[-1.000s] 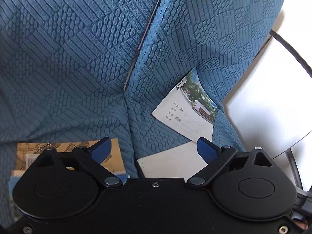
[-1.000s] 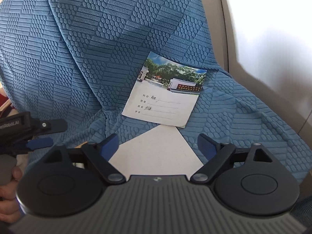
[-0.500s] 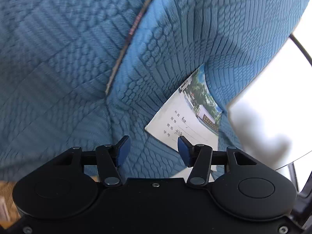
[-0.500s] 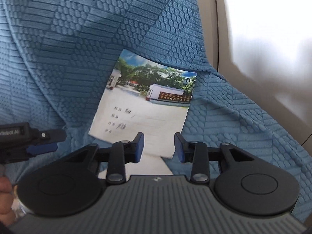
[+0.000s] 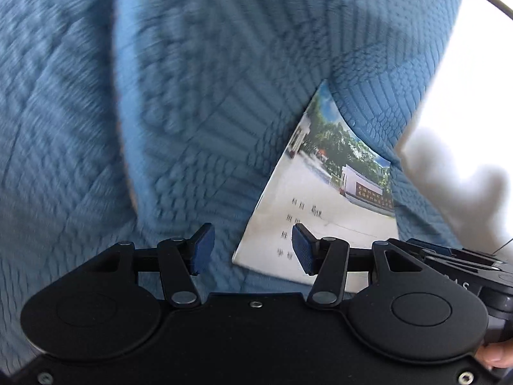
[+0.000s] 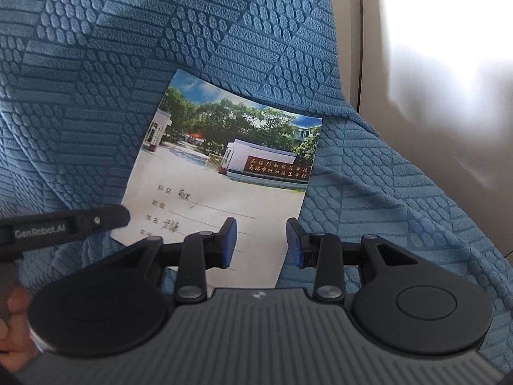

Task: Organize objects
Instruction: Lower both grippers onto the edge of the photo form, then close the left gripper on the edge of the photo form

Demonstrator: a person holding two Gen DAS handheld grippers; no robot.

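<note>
A notebook (image 6: 218,173) with a photo cover and handwritten lines lies on the blue textured sofa cover (image 6: 96,64); its top edge is tucked under the back cushion. My right gripper (image 6: 261,243) hovers over its lower right part, jaws partly apart, pads not pressing anything. My left gripper (image 5: 251,247) stands at the notebook (image 5: 320,199) lower left corner, also partly apart, with its right pad over the cover. In the right wrist view, a left gripper finger (image 6: 64,224) reaches in from the left. The right gripper's body (image 5: 455,260) shows at the left wrist view's right edge.
A pale sheet (image 5: 354,280) peeks out below the notebook, mostly hidden by the gripper bodies. A beige sofa arm (image 6: 362,64) and a bright white wall (image 6: 449,32) lie to the right. A hand (image 6: 9,320) holds the left gripper.
Both grippers moved down and closer to the notebook, and their jaws narrowed from wide to partly apart. The left view swung right, and the books at its lower left left the view.
</note>
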